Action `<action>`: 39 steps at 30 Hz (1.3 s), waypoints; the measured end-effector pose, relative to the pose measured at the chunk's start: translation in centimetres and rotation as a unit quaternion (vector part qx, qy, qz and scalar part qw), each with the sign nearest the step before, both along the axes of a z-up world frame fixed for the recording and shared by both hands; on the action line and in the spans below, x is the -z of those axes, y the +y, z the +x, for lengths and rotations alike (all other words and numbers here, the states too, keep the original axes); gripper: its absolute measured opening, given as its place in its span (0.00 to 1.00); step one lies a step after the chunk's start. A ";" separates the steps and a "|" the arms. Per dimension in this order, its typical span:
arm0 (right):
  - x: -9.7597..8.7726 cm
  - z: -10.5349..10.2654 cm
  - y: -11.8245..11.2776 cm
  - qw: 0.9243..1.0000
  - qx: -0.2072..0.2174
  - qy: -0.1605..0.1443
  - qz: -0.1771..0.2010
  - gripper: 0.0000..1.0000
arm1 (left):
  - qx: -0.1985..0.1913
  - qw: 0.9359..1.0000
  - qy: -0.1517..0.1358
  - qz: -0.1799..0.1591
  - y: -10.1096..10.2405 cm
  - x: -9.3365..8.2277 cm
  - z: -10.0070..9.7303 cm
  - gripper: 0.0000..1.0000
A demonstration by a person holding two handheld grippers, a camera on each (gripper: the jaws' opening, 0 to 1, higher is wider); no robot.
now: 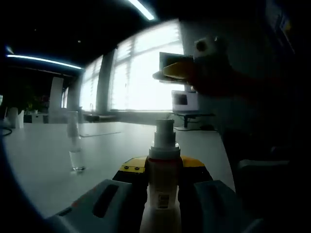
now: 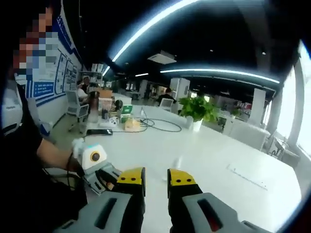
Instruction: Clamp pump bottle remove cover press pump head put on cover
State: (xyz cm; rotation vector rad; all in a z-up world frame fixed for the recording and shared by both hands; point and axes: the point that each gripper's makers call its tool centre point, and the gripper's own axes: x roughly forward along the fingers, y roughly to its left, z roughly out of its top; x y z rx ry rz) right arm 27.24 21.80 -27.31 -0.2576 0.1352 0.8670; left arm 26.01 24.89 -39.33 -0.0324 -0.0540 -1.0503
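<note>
left claw [image 1: 163,191]: clamped on the pump bottle [image 1: 163,194]; bottle held upright between the yellow-tipped jaws, body gripped low, label facing the camera
pump bottle: held at the near edge of the white counter [image 1: 43,160]; whether its base rests on the counter cannot be told
pump head [image 1: 164,133]: exposed, no cover seen on it
cover [image 1: 75,143]: judged to be the clear cap-like piece standing upright on the counter, well left of the bottle; identity not certain
right claw [image 2: 156,180]: jaws apart, nothing between them; seen raised in the left gripper view [image 1: 177,68], above and right of the pump head
left claw in right gripper view [image 2: 99,170]: low left, beside a sleeve
step in hand: cover judged off; press of pump head pending
next move: right claw to be lowered onto the pump head top, centred, pressed straight down; bottle to be kept clamped so it isn't tipped; cover to be refitted afterwards
</note>
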 end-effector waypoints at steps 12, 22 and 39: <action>1.6 0.0 -1.3 0.998 0.053 -0.021 0.024 0.13 | -0.005 1.000 -0.003 0.002 0.0 -0.1 0.0 0.14; 1.9 -0.6 -4.3 0.991 0.106 -0.042 0.063 0.14 | -0.009 1.000 -0.005 0.004 0.0 -0.1 0.1 0.14; 4.4 -2.3 -7.1 0.975 0.183 -0.062 0.108 0.14 | -0.014 1.000 0.000 0.001 0.2 -0.1 0.3 0.14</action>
